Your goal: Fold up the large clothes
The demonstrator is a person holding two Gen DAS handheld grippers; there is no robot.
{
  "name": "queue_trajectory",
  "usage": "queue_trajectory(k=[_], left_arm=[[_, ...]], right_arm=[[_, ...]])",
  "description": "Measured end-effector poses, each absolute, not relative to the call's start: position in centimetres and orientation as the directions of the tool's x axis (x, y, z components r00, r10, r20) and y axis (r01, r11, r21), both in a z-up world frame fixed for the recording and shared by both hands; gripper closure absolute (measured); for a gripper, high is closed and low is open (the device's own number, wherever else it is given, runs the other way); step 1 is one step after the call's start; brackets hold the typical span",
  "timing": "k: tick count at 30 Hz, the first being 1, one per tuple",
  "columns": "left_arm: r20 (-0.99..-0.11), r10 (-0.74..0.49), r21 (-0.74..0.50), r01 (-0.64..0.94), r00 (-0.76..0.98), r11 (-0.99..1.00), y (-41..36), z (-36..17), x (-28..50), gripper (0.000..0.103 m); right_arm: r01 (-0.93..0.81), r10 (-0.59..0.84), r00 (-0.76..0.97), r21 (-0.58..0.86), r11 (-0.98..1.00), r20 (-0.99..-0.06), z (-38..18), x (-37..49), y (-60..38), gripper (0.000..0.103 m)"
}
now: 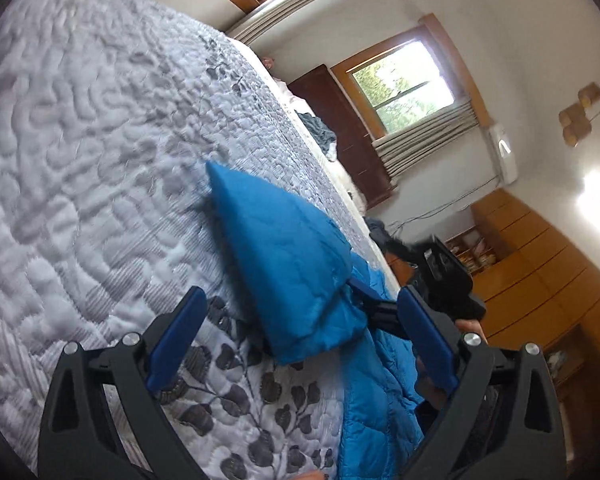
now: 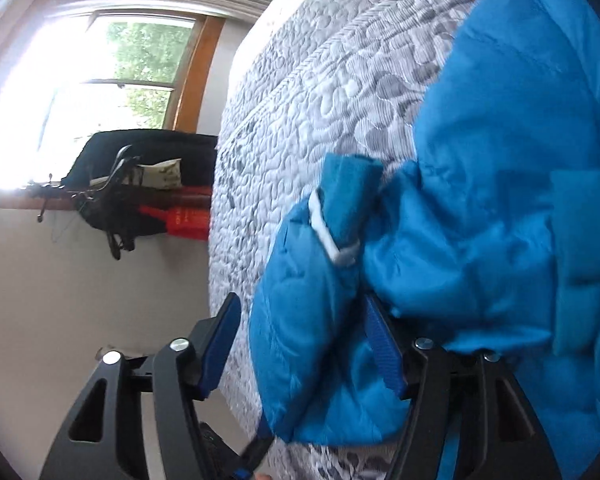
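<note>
A: Count? 
B: One blue puffer jacket (image 1: 300, 264) on quilted bedspread (image 1: 80, 152), lying between both spread-wide grippers: left gripper (image 1: 300, 344), right gripper (image 2: 308, 352). Neither grasps it.

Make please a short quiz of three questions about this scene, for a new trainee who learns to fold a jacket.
1. True or false: the left gripper is shut on the blue jacket.
2. On what does the jacket lie? A) a wooden floor B) a quilted bedspread C) a chair
3. Fill in: in the right wrist view, a sleeve cuff with a ___ edge sits between the fingers of the right gripper.

Key: 1 false, its fingers stand wide apart; 2 B; 3 white.
</note>
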State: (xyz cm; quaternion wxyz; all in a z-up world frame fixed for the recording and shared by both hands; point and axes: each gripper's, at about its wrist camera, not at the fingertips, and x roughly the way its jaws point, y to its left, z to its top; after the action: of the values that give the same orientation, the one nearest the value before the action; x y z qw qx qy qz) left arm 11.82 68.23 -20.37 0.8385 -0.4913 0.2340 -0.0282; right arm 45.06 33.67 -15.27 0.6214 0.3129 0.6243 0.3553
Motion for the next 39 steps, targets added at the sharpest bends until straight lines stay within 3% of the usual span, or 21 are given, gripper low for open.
queue_trajectory(k=[4,5,6,8,11,17,22,28,33,39], left_arm=[[-0.325,-0.291,-0.847,-0.14,0.9,0.513,68.3,-20.4,11.6,0.006],[-0.329,-0.297,-0.851,-0.145,0.896,0.505,68.4,-20.6,11.6,0.006],[-0.329,-0.302,-0.854,-0.145,0.895,0.5,68.5,-20.7,11.8,0.006],[-0.326,-0.306,-0.853,-0.139,0.895,0.503,68.5,-20.7,11.9,0.006],[-0.332,-0.306,-0.847,-0.14,0.892,0.512,68.4,-20.7,12.1,0.006],[-0.333,-0.307,-0.846,-0.139,0.892,0.514,68.5,-21.1,12.3,0.006],[-0.337,-0.306,-0.842,-0.139,0.89,0.52,68.3,-21.0,12.1,0.006],[-0.335,-0.308,-0.843,-0.138,0.891,0.52,68.2,-21.0,12.2,0.005],[-0.343,-0.306,-0.836,-0.14,0.888,0.53,68.0,-21.0,12.2,0.005],[-0.355,-0.303,-0.826,-0.146,0.884,0.544,67.7,-20.9,12.4,0.005]], right_arm=[[-0.06,0.807,-0.01,0.805,0.59,-0.591,-15.2,44.6,34.3,0.039],[-0.062,0.804,-0.006,0.802,0.594,-0.595,-15.2,44.6,34.8,0.043],[-0.067,0.801,0.0,0.799,0.597,-0.599,-15.3,44.8,35.3,0.049],[-0.103,0.795,0.011,0.79,0.604,-0.607,-15.1,45.0,36.0,0.086],[-0.156,0.777,0.049,0.763,0.627,-0.628,-14.1,44.7,36.3,0.092],[-0.278,0.781,0.206,0.73,0.624,-0.59,-6.1,44.0,34.7,0.095],[-0.391,0.743,0.415,0.635,0.666,-0.525,2.8,43.0,28.0,0.095],[-0.403,0.651,0.604,0.529,0.747,-0.46,9.4,40.8,18.7,0.095],[-0.329,0.544,0.712,0.474,0.817,-0.444,9.9,38.8,11.0,0.095],[-0.165,0.437,0.755,0.502,0.849,-0.489,4.1,37.2,1.7,0.095]])
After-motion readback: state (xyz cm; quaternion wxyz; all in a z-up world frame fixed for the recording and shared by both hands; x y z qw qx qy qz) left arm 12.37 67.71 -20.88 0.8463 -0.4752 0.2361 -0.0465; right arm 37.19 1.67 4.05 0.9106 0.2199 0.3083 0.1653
